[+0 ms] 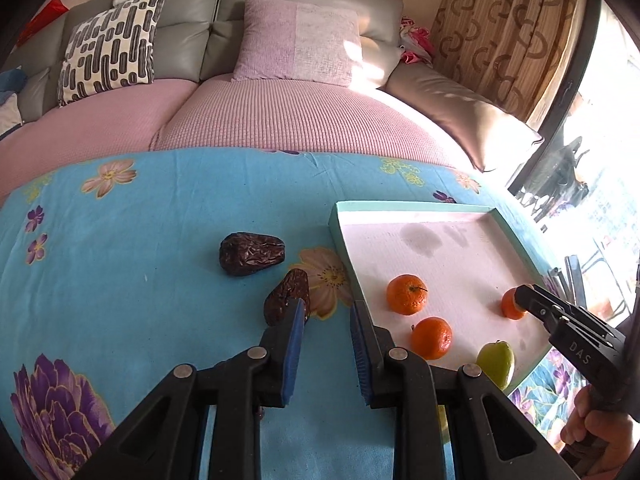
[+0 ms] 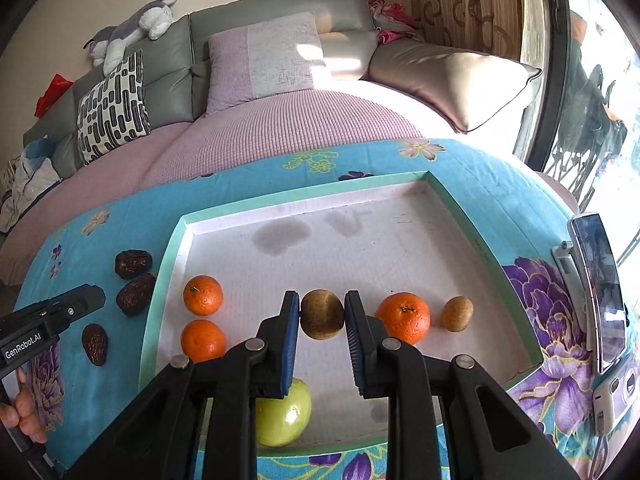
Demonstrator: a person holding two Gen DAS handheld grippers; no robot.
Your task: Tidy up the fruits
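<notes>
At the centre of the right wrist view, our right gripper (image 2: 322, 312) is clamped on a brown kiwi (image 2: 322, 314) over the tray (image 2: 160, 280), where three tangerines, another kiwi and a green apple (image 2: 286, 416) lie. Our left gripper (image 1: 326, 312) gapes empty beside a date (image 1: 286, 296); three dates remain on the cloth at frame left.

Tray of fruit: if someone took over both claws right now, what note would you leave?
Left claw: open, beside a date on the cloth.
Right claw: straddles a kiwi in the tray; grip unclear.
Done: three oranges, second kiwi and apple are in the tray.
Left: three dates lie outside it; they probably go in next.
</notes>
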